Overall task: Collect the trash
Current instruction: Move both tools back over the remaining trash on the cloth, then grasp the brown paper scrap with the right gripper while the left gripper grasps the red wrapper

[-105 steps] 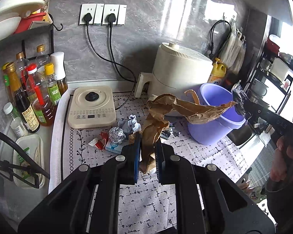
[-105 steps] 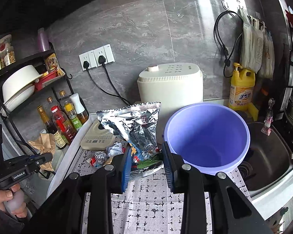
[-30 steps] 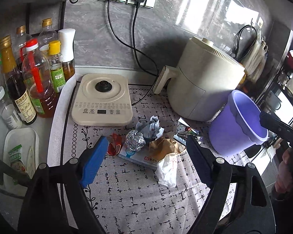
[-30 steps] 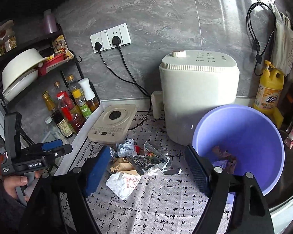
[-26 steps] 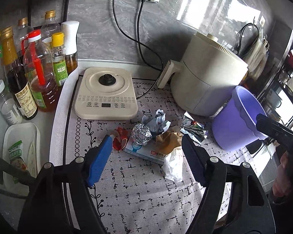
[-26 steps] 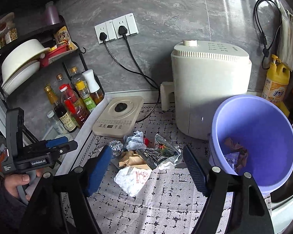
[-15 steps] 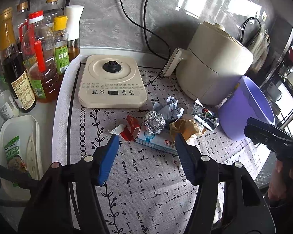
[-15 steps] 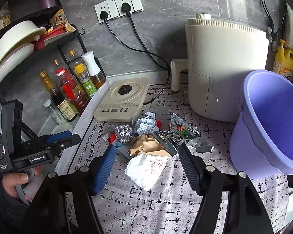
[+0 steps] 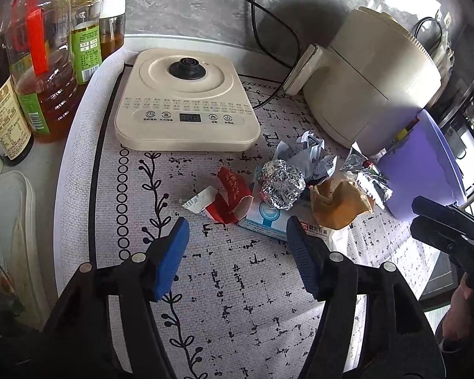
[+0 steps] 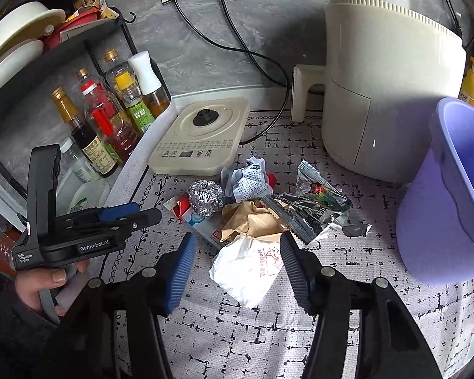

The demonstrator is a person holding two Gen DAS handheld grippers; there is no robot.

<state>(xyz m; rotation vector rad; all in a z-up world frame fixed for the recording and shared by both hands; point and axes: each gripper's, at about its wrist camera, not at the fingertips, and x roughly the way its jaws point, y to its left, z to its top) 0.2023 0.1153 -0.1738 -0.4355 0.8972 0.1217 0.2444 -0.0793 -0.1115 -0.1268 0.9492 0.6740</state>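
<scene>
A kitchen counter point(image 10: 347, 331) covered with a grey patterned mat holds a small heap of trash in front of a cream induction cooker point(image 10: 202, 135) and a cream air fryer point(image 10: 391, 88). The heap includes a foil ball point(image 10: 205, 200), a crumpled brown paper bag point(image 10: 252, 221), a white paper wrapper point(image 10: 252, 268), a silver snack packet point(image 10: 309, 210), a flat blue and white box point(image 9: 268, 221) and a torn red wrapper point(image 9: 229, 194). A purple bucket point(image 10: 448, 195), the likely place for the trash, stands just right of the heap, beside the air fryer. The right tongs point(image 10: 235, 267) point down at the heap, spread but closing, with the white paper wrapper between the pads and not yet pinched. The left tongs point(image 9: 235, 251) hover over the mat near the red wrapper and the box, spread and opening, holding nothing. From here, the closing right tongs could catch only a thin fold of the wrapper, so it may slip free on lifting. They could also snag the brown bag touching it and drag neighbouring pieces across the mat. The two tongs are working close together and might bump. A wide sweep towards the bucket could nudge it, since it stands near the counter's edge.
</scene>
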